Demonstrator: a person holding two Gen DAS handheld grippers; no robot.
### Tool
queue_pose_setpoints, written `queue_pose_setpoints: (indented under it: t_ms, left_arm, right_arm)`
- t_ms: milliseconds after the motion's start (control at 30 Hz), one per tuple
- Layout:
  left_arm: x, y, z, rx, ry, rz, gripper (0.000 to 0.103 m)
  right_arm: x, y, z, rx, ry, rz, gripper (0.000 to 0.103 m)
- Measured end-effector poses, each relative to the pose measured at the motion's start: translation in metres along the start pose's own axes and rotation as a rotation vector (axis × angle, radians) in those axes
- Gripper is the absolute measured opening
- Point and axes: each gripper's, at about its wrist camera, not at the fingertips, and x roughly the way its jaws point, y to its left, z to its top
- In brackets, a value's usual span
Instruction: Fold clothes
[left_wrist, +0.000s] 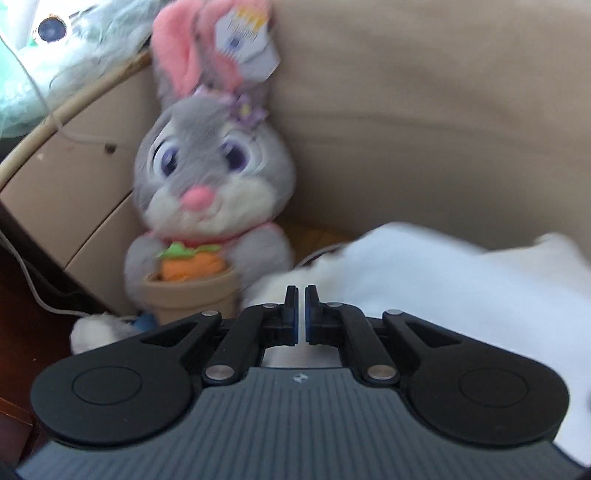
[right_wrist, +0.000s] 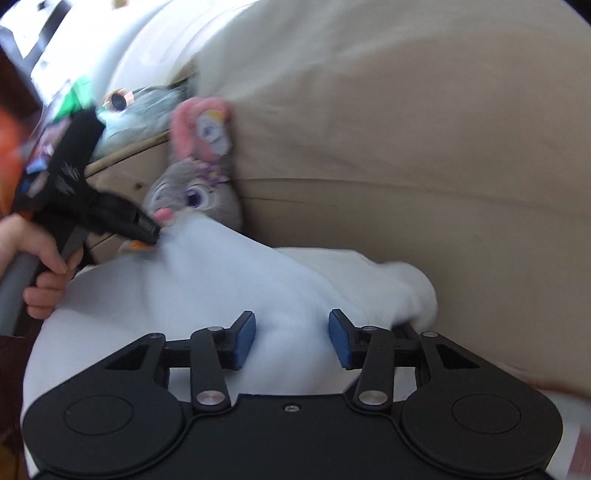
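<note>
A white garment (left_wrist: 443, 288) lies bunched on a beige upholstered seat, filling the lower right of the left wrist view. My left gripper (left_wrist: 301, 314) is shut, its fingers nearly touching, with a sliver of white fabric between them. In the right wrist view the left gripper (right_wrist: 153, 230), held by a hand (right_wrist: 40, 266), pinches the garment (right_wrist: 221, 288) at its far left edge, and the cloth rises in a tent toward it. My right gripper (right_wrist: 291, 336) stands open just above the near part of the garment. Its blue pads (right_wrist: 243, 336) do not press on the cloth.
A grey plush rabbit (left_wrist: 207, 177) with pink ears and a carrot pot sits against the beige back cushion (left_wrist: 424, 129), right beyond the garment's edge. A beige drawer unit (left_wrist: 74, 192), a white cable (left_wrist: 33, 284) and a pale furry toy (left_wrist: 55, 44) are at the left.
</note>
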Motion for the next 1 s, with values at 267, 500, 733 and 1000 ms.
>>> queue_pose_setpoints:
  t_ms: [267, 500, 733, 1000]
  left_arm:
    - [-0.038, 0.045, -0.022, -0.12, -0.126, -0.054, 0.003]
    - [-0.061, 0.027, -0.02, -0.011, -0.123, -0.254, 0.003]
    - [-0.024, 0.002, -0.011, -0.018, -0.079, -0.229, 0.003]
    - [-0.005, -0.029, -0.002, 0.106, -0.047, -0.067, 0.0]
  right_arm:
    - [-0.037, 0.076, 0.007, -0.207, -0.049, 0.229, 0.055]
    - [-0.02, 0.134, -0.022, -0.341, 0.027, 0.296, 0.059]
    - [-0.026, 0.138, -0.03, -0.402, 0.026, 0.279, 0.059]
    - [-0.052, 0.138, -0.04, -0.443, -0.015, 0.436, 0.059]
